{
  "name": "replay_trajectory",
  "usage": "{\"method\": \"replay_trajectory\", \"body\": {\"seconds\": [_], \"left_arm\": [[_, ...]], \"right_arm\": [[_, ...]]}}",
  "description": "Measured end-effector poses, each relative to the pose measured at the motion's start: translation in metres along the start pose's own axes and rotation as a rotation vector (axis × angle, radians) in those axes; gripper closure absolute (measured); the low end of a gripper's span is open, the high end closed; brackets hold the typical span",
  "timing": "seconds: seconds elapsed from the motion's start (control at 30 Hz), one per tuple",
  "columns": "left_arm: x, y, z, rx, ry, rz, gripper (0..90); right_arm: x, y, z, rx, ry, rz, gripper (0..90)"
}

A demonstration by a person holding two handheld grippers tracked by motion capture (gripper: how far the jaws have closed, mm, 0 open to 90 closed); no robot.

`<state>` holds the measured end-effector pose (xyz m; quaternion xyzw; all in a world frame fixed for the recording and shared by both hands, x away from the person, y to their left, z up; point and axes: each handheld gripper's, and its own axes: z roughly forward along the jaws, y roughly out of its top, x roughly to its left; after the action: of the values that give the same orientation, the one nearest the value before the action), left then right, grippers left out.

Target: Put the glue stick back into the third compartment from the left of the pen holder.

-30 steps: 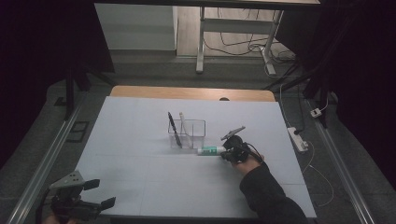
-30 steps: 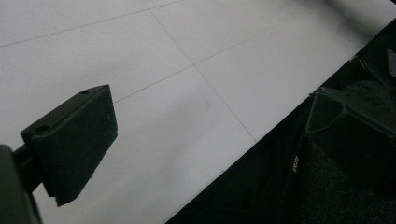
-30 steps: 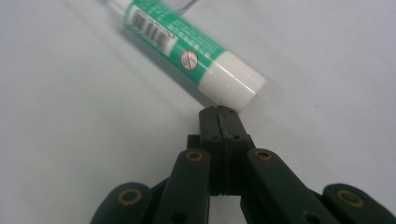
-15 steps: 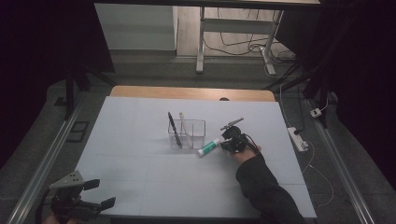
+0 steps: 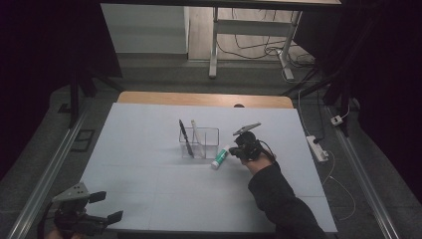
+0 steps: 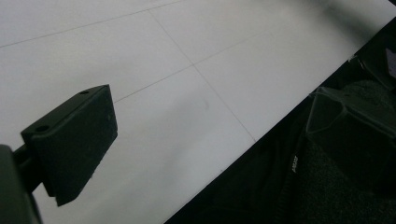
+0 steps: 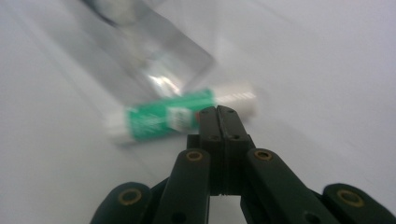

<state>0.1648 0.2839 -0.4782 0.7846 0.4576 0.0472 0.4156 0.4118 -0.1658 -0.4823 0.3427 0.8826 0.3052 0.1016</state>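
- High view is giving us the right gripper (image 5: pixel 238 149) out over the middle of the white table (image 5: pixel 149 189), a little toward the right edge, with the person's dark sleeve (image 5: pixel 278 199) running back to the near edge.
- Lying just beside that gripper's tip is a green-and-white tube (image 5: pixel 220 156), slanting on the table, its lower end pointing toward the near edge.
- Right gripper view is showing the jaws pressed flat together, no gap between them, and nothing pinched; their tips are sitting right at the tube (image 7: pixel 177 116), though I cannot tell whether they are touching it.
- The tube's green label is facing up in that view, a white end showing at either side; the picture is blurred.
- Just left of the tube, a clear plastic holder (image 5: pixel 206 143) is standing mid-table, with a black pen (image 5: pixel 185 138) and a white stick (image 5: pixel 196 134) leaning in its left part.
- The tube is resting outside the holder, close by its right wall.
- Down at the near left corner, the left gripper (image 5: pixel 104 206) is hovering at the table's edge.
- Left gripper view is showing its jaws spread wide, one over the white surface, the other off past the edge, nothing between them.
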Motion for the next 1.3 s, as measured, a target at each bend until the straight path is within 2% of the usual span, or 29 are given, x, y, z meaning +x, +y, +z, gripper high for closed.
{"method": "replay_trajectory", "body": {"seconds": [0.1, 0.23, 0.43, 0.6, 0.77, 0.9, 1.03, 1.17, 1.3], "left_arm": [[0.000, 0.000, 0.000, 0.002, 0.000, 0.001, 2.0], [0.000, 0.000, 0.000, -0.001, -0.002, 0.000, 2.0], [0.000, 0.000, 0.000, 0.000, -0.001, 0.001, 2.0], [0.000, 0.000, 0.000, -0.001, -0.001, 0.001, 2.0], [0.000, 0.000, 0.000, -0.002, -0.001, 0.001, 2.0], [0.000, 0.000, 0.000, -0.001, 0.000, 0.002, 2.0], [0.000, 0.000, 0.000, -0.001, 0.000, 0.001, 2.0], [0.000, 0.000, 0.000, 0.001, 0.001, 0.002, 2.0], [0.000, 0.001, 0.001, 0.002, 0.001, 0.003, 2.0]], "right_arm": [[0.014, 0.006, 0.001, -0.021, 0.043, -0.041, 90.0], [0.033, 0.010, 0.012, 0.003, 0.073, -0.104, 90.0], [0.048, 0.015, 0.027, 0.018, 0.083, -0.144, 90.0], [0.051, 0.013, 0.028, 0.035, 0.078, -0.153, 89.9], [0.044, 0.008, 0.020, 0.037, 0.086, -0.123, 89.8], [0.040, 0.004, 0.013, 0.037, 0.069, -0.108, 87.5], [0.036, 0.003, 0.003, 0.018, 0.023, -0.054, 77.6], [0.029, 0.004, -0.004, 0.001, -0.065, 0.026, 50.5], [0.025, 0.007, 0.002, 0.012, -0.123, 0.092, 25.8]]}}
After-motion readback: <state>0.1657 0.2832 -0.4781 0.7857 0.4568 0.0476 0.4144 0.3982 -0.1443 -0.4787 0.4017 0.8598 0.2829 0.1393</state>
